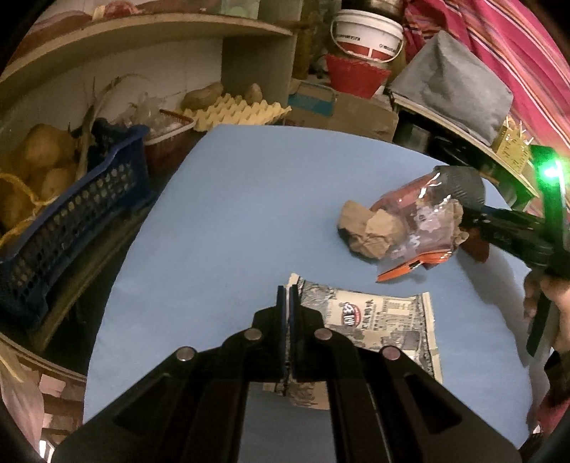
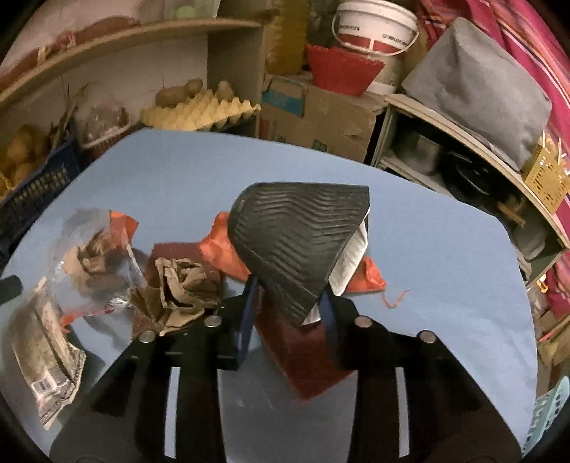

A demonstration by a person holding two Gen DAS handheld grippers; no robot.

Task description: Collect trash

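Note:
On the blue table (image 1: 231, 213) my left gripper (image 1: 288, 294) is shut on the near edge of a flat printed wrapper (image 1: 377, 324), whose corner pokes out past the fingertips. My right gripper (image 2: 288, 306) is shut on a black ribbed piece (image 2: 295, 245) with a white sheet tucked inside it. In the left wrist view the right gripper (image 1: 470, 213) holds that black ribbed piece (image 1: 463, 181) over the pile. The pile holds crumpled brown paper (image 2: 181, 285), a clear plastic bag (image 2: 92, 263), an orange wrapper (image 2: 221, 249) and a dark red piece (image 2: 306, 359).
A blue crate (image 1: 71, 213) with potatoes stands off the table's left edge. Behind the table are an egg tray (image 1: 235, 114), a cardboard box (image 2: 313, 114), a red basket (image 2: 342, 67) and a white bucket (image 2: 374, 25). Shelves (image 2: 463, 149) crowd the right. A hand (image 1: 559, 306) grips the right tool.

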